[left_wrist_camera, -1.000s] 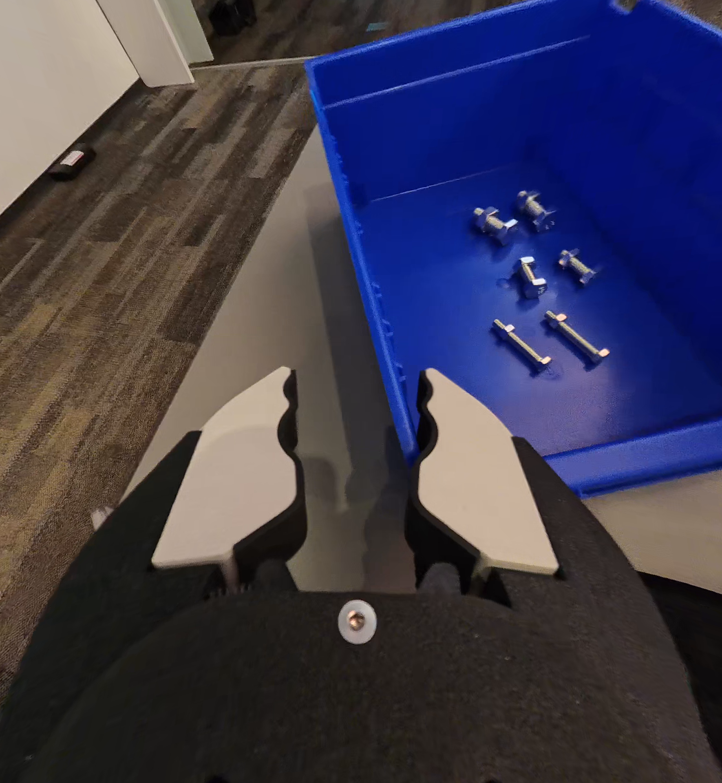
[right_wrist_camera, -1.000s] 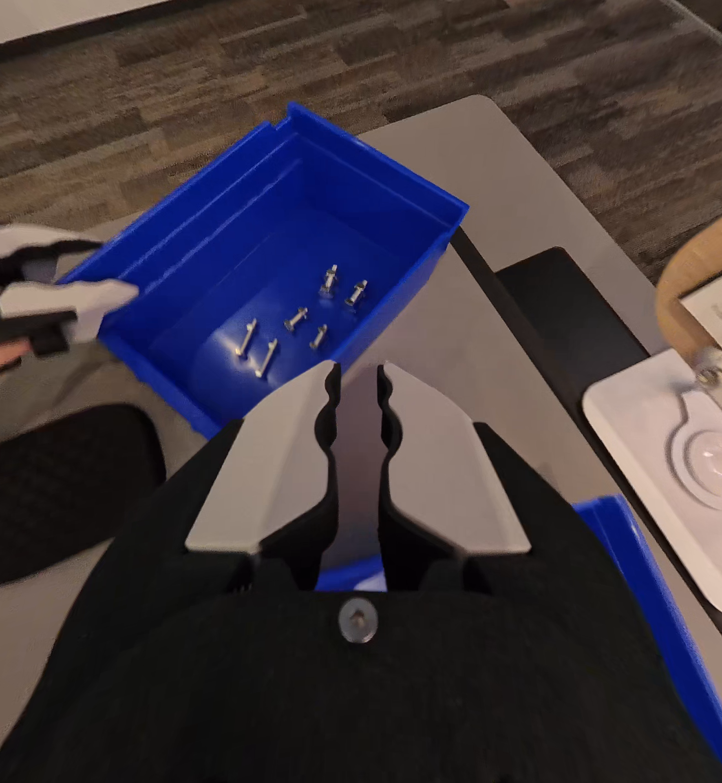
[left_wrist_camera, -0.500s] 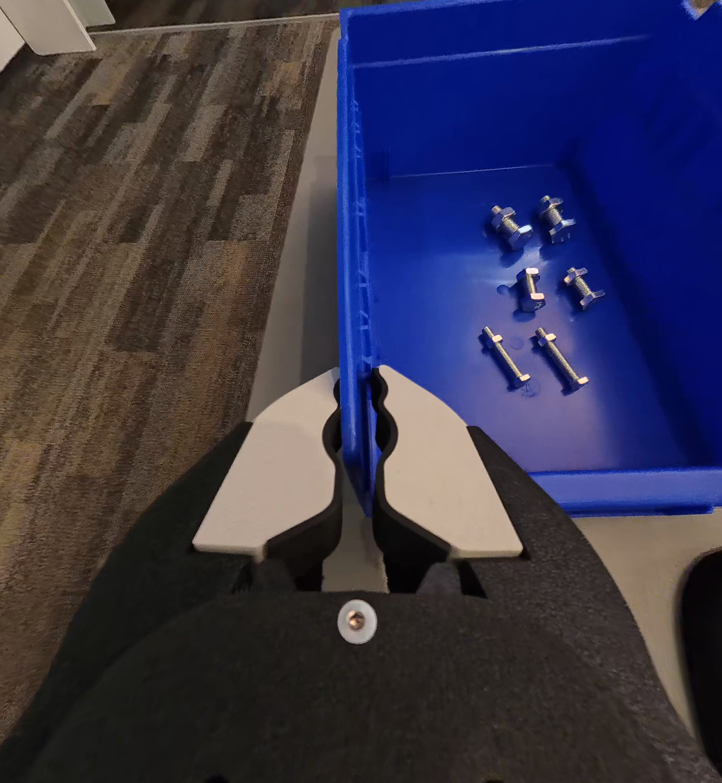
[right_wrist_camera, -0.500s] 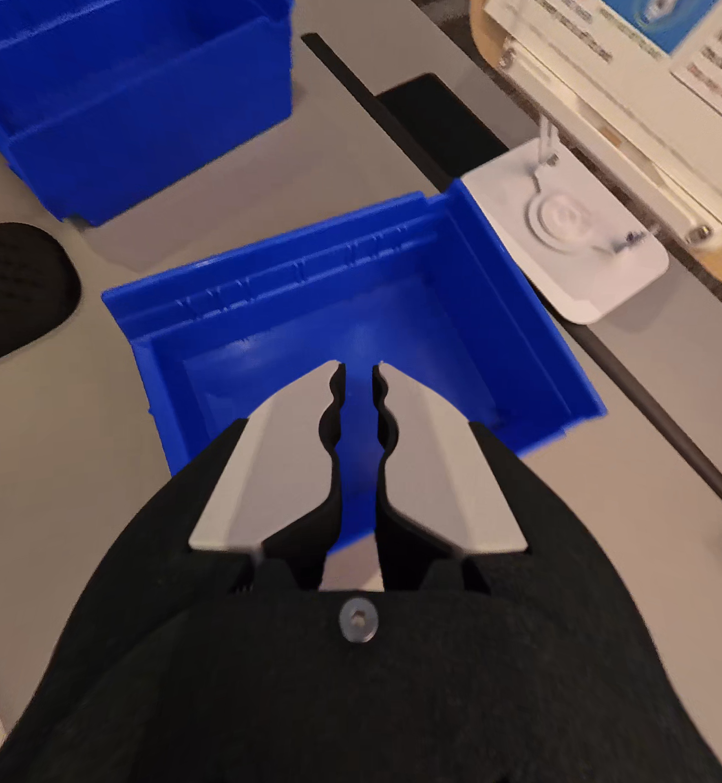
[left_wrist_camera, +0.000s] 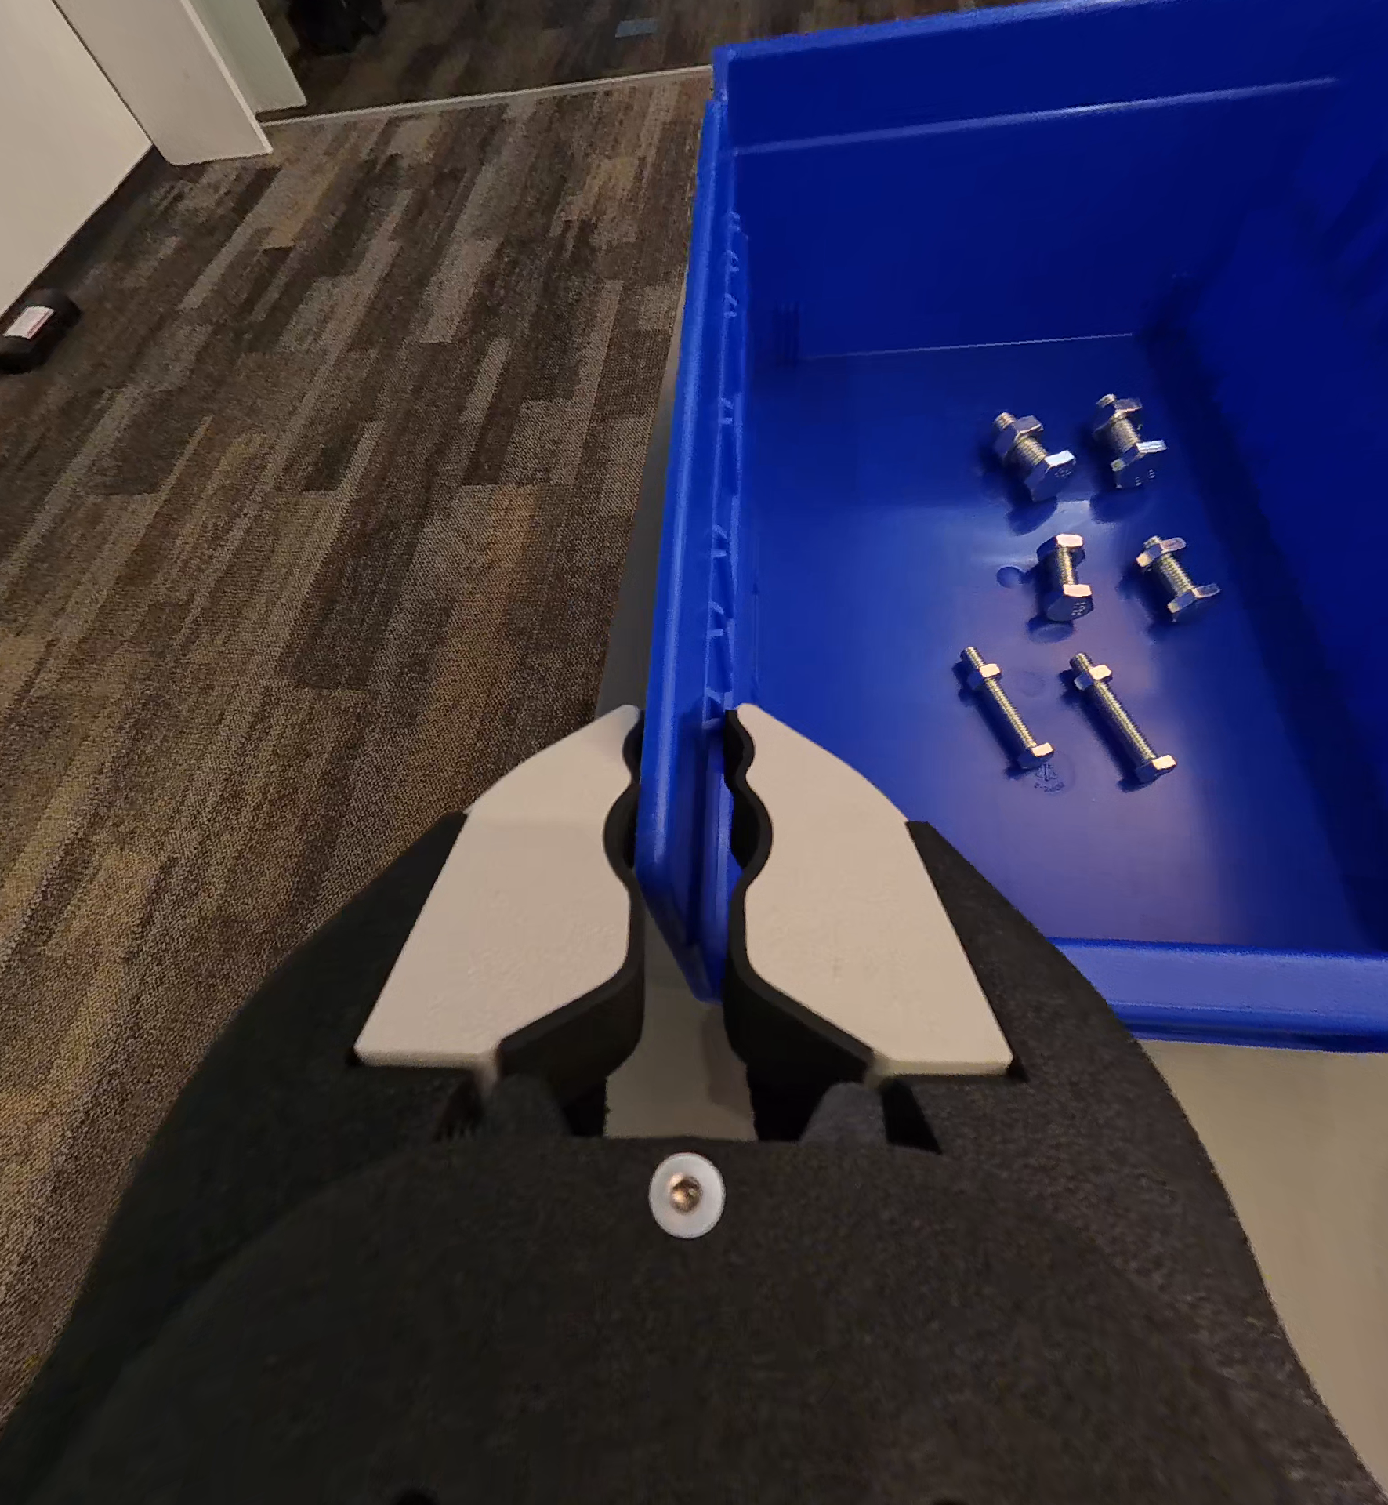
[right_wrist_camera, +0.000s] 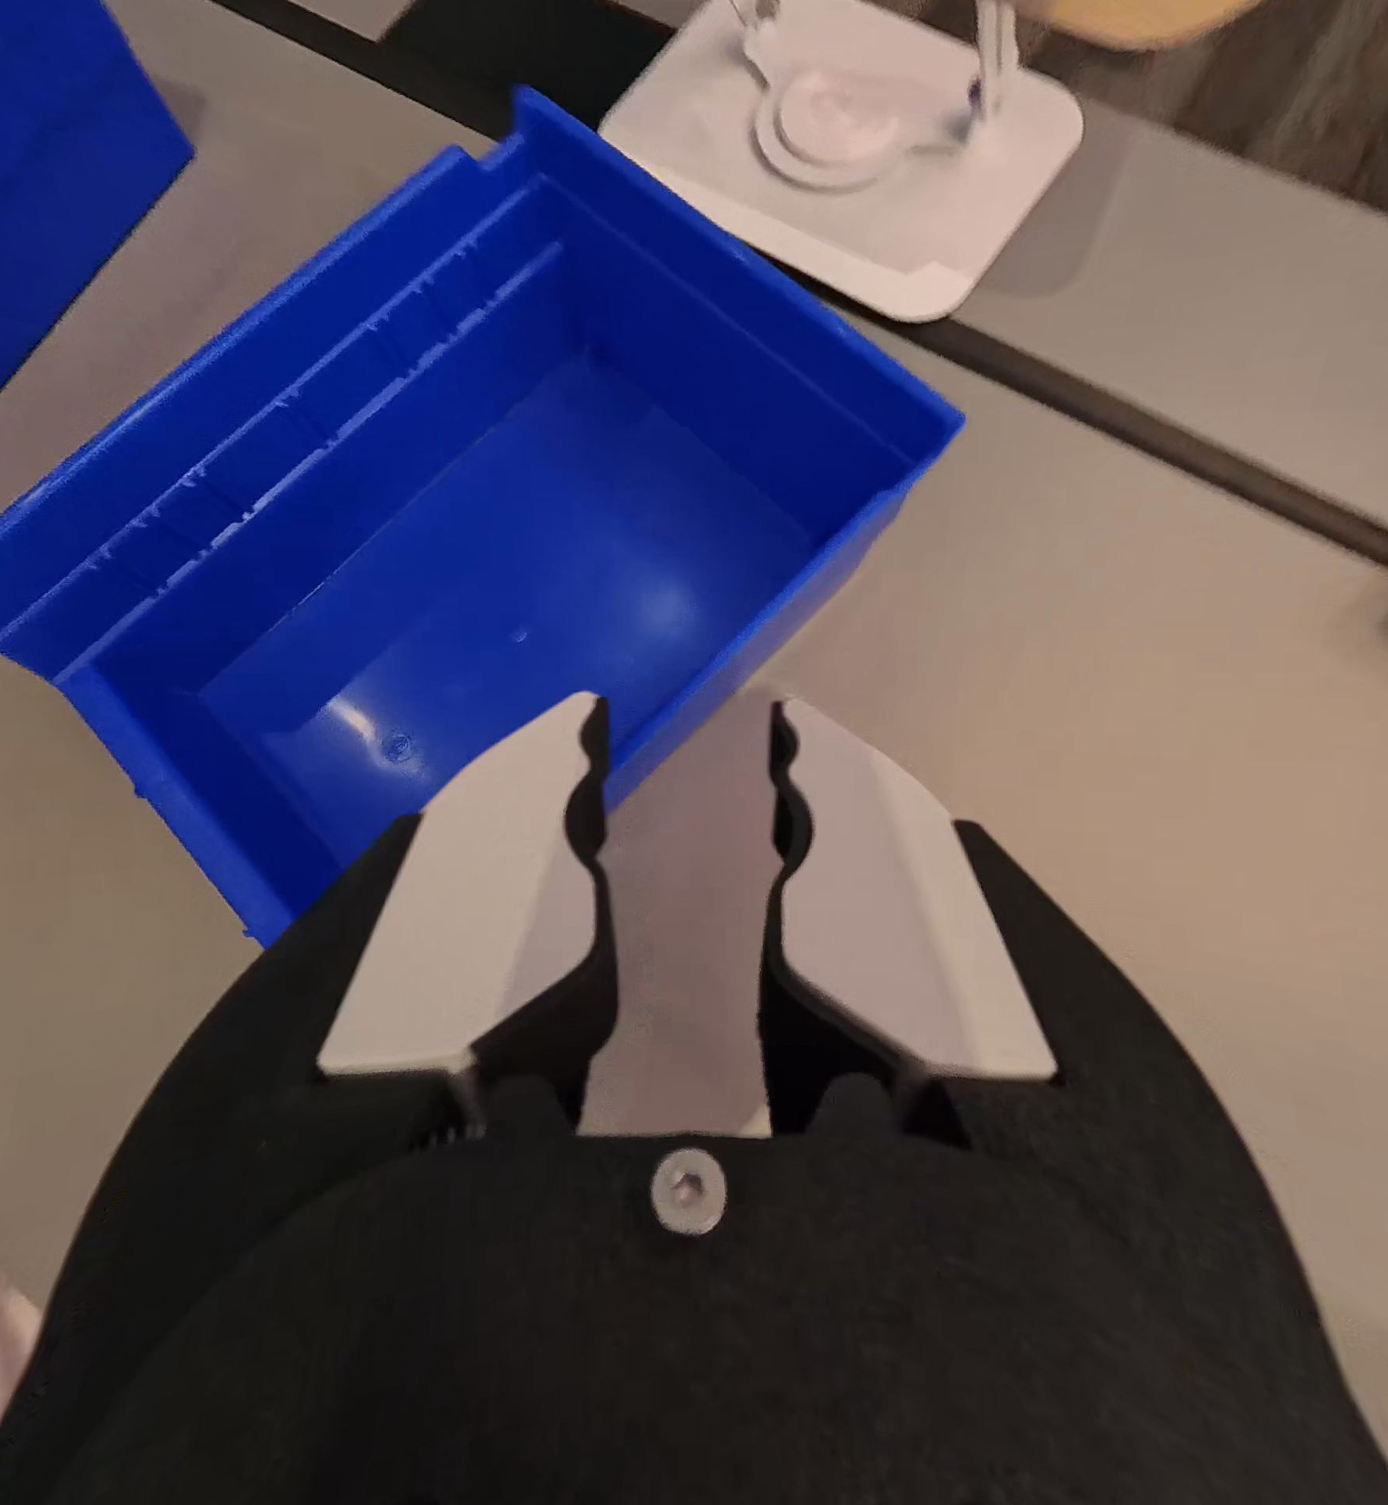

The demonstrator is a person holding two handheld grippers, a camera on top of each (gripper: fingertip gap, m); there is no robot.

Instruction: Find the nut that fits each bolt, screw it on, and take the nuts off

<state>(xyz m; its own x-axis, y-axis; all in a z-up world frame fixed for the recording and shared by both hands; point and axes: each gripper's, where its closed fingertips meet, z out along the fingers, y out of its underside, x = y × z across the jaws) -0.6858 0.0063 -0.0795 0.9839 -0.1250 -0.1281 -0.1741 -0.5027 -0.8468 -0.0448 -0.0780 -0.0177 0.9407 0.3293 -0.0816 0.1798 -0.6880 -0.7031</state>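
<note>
In the left wrist view a large blue bin (left_wrist_camera: 959,212) holds several silver bolts with nuts screwed on: stubby ones (left_wrist_camera: 1032,464) at the back and two long thin ones (left_wrist_camera: 1004,710) nearer me. My left gripper (left_wrist_camera: 682,717) is shut on the bin's left wall near its front corner. In the right wrist view a second, smaller blue bin (right_wrist_camera: 185,497) stands empty on the grey table. My right gripper (right_wrist_camera: 684,717) is open and empty, above the table at that bin's near right corner.
The grey table (right_wrist_camera: 1081,692) ends just left of the large bin, with carpet floor (left_wrist_camera: 267,489) beyond. A white tray-like stand (right_wrist_camera: 845,163) sits behind the small bin. A dark seam (right_wrist_camera: 1163,423) crosses the table. Part of the large bin (right_wrist_camera: 39,163) shows at upper left. The gap from one gripper's tips to the other's is roughly 65 centimeters.
My left gripper closed onto the large bin's left wall and stays there. My right gripper swung away from the large bin to the empty small bin and opened wider.
</note>
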